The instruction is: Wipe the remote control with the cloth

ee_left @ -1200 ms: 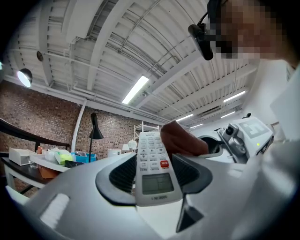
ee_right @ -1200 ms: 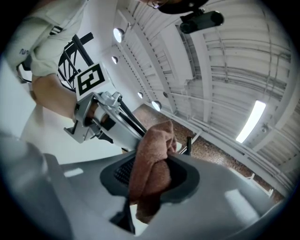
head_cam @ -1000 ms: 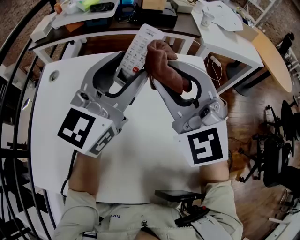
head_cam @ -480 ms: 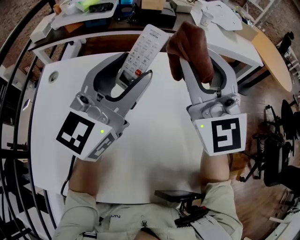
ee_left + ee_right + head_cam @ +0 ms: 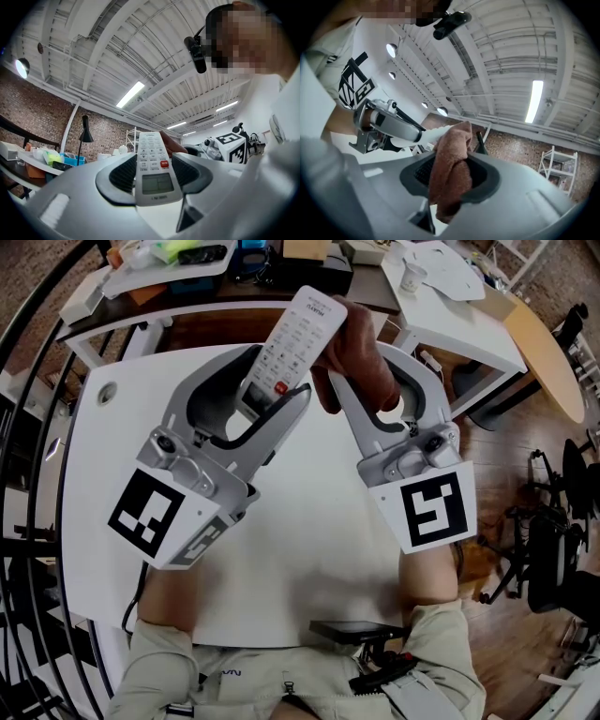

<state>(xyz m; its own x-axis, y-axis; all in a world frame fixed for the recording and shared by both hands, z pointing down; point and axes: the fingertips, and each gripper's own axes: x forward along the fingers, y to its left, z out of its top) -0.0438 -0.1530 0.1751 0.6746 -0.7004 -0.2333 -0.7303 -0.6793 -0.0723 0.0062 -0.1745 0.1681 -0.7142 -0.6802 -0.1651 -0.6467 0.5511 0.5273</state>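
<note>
A white remote control (image 5: 292, 341) with a red button and a small screen is held up above the white table (image 5: 309, 549), clamped at its lower end in my left gripper (image 5: 267, 390). It also fills the centre of the left gripper view as the remote control (image 5: 152, 166). My right gripper (image 5: 361, 381) is shut on a brown cloth (image 5: 361, 348), which bulges out past the jaws. The cloth (image 5: 450, 168) presses against the remote's right edge, near its upper half. In the left gripper view the cloth (image 5: 174, 147) peeks out from behind the remote.
A cluttered dark desk (image 5: 216, 263) with boxes stands beyond the table. A white side table (image 5: 450, 306) with paper and a cup is at the upper right. A dark device (image 5: 361, 629) lies at the table's near edge by my lap.
The right gripper swung the cloth away to the right of the remote, then came back left against its right edge. The remote tilted slightly more upright in the left gripper.
</note>
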